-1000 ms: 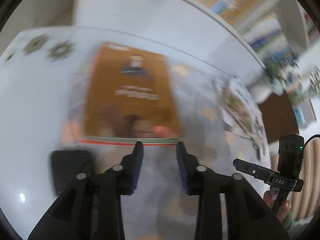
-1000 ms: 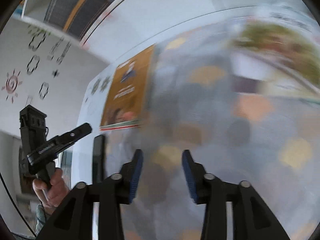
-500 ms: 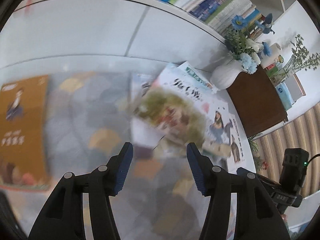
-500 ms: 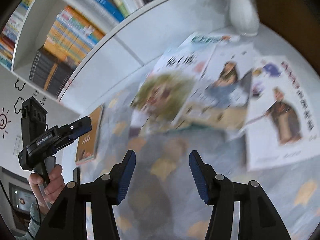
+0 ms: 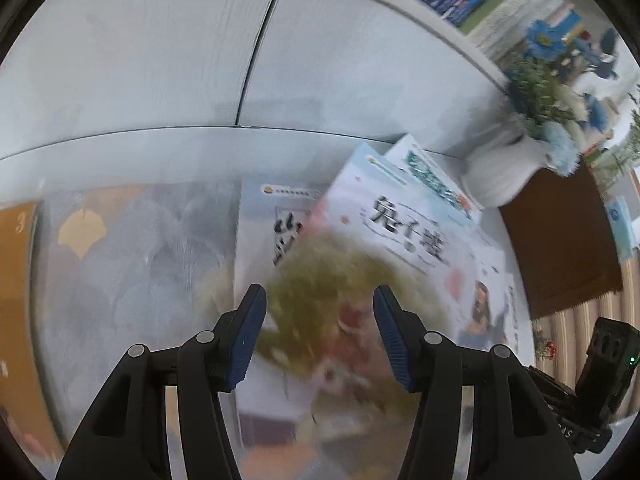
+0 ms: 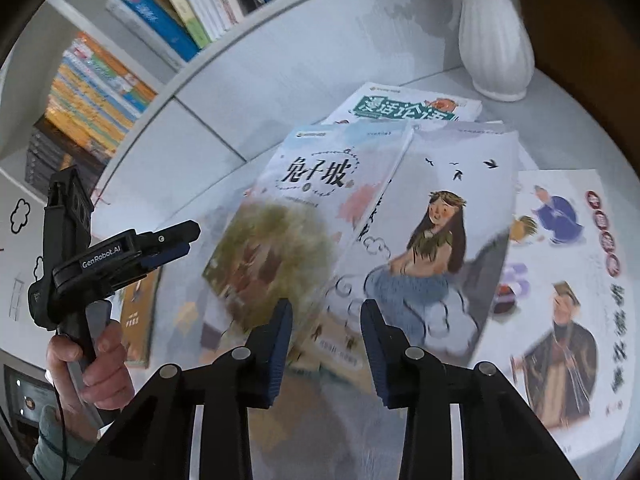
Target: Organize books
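Top book dead ahead of both tools, long axis running away. Right tool nearer — jaws just narrowed, nothing gripped; left tool half-spread, empty.

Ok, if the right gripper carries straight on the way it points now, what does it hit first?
Most likely the lower edge of the pale-blue book with the green picture, which lies on top of the pile. The right gripper has nothing between its jaws, which have just been closing. Depth is unclear.

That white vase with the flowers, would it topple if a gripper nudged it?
Probably. The white vase looks tall and narrow-necked with flowers on top, so likely top-heavy. Its glossy ribbed surface suggests ceramic: slippery and breakable.
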{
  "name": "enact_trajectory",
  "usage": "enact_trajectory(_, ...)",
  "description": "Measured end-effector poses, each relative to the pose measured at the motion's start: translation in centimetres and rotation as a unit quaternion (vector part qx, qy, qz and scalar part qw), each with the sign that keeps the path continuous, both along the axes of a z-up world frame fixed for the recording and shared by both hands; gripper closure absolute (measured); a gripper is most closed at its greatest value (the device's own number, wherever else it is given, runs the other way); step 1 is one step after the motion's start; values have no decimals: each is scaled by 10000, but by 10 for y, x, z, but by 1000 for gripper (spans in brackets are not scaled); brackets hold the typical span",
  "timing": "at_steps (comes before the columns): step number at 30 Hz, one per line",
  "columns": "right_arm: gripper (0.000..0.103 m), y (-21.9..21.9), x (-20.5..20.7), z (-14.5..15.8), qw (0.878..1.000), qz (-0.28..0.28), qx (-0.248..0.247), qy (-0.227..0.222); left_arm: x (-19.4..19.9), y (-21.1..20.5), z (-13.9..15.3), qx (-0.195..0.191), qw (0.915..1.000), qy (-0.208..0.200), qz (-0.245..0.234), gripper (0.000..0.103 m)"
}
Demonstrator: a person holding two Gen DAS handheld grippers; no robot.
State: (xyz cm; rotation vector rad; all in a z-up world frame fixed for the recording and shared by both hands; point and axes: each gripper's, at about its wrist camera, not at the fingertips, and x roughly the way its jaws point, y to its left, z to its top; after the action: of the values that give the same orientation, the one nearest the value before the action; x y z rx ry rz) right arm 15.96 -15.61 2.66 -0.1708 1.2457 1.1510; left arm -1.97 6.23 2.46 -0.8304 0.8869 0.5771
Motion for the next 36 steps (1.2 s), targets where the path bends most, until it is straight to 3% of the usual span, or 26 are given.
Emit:
enact_trajectory(8,68,34,15,-25,9999,-107,-113,35,20,18,-37,-379,9992,-29,-104,50)
enact_trajectory(10,66,44,14,-26,9998,8,-151,108,20,11,-38,-473,9985,-107,-266,50)
enact_trajectory(14,66,41,8,-20,9995,151,-248,-93,0,-18,-25,-285,9986,-23,-453,50)
enact_trajectory(22,66,-32,-63,-10,9943,953,-470,57,-109,-121,-18,-737,9971,-67,-196,50)
enact_trajectory(26,65,-65,-91,-16,9920,1058,-684,-83,-149,-183,-22,-967,9953,-31,8,50)
enact_trajectory(30,65,-88,-97,-32,9871,1210,-1032,189,-174,-210,-33,-1377,9901,-165,233,55)
enact_trajectory(36,65,-139,-104,-43,9859,1148,-1189,269,-194,-231,-33,-1352,9894,-176,498,61)
